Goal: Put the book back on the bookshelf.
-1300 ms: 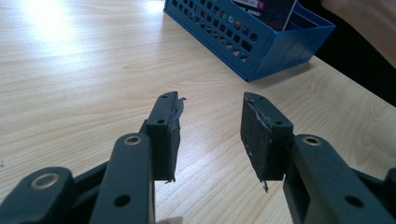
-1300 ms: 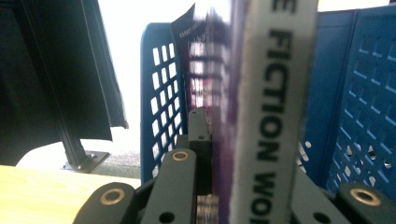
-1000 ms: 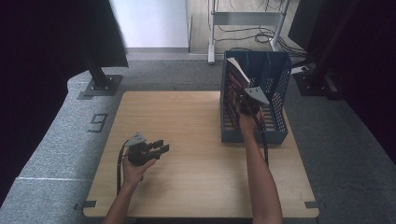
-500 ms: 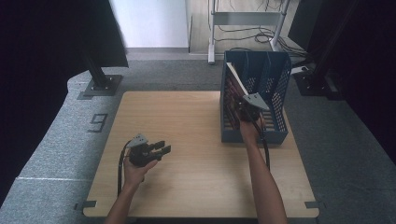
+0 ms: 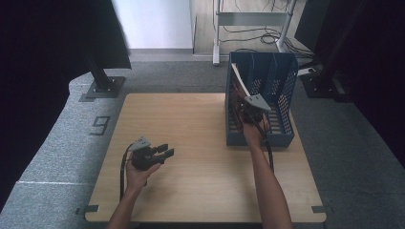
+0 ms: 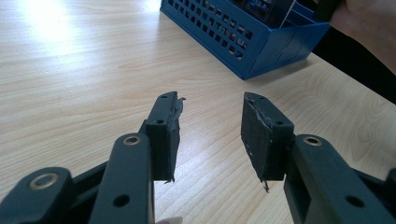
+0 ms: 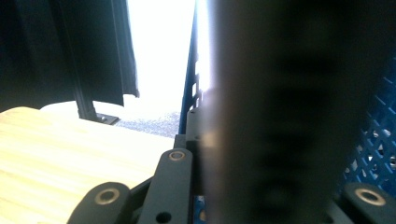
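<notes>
Right gripper [image 5: 248, 107] is in the left compartment of the blue perforated plastic file rack [image 5: 286, 86] at the far right of the light wooden table [image 5: 200, 191]. It is clamped on a flat dark book-like item with a pale edge [image 5: 239, 78], which stands tilted in that compartment, its top leaning toward the far-left corner. In the right gripper view the item is a blurred dark slab [image 7: 280, 112] between the jaws; cover details are unreadable.

Left gripper [image 5: 160, 155] sits low over the near-left part of the table, well apart from the rack. Its jaws are parted with nothing between them, pads [image 6: 166, 130] pointing toward the rack [image 6: 261, 42].
</notes>
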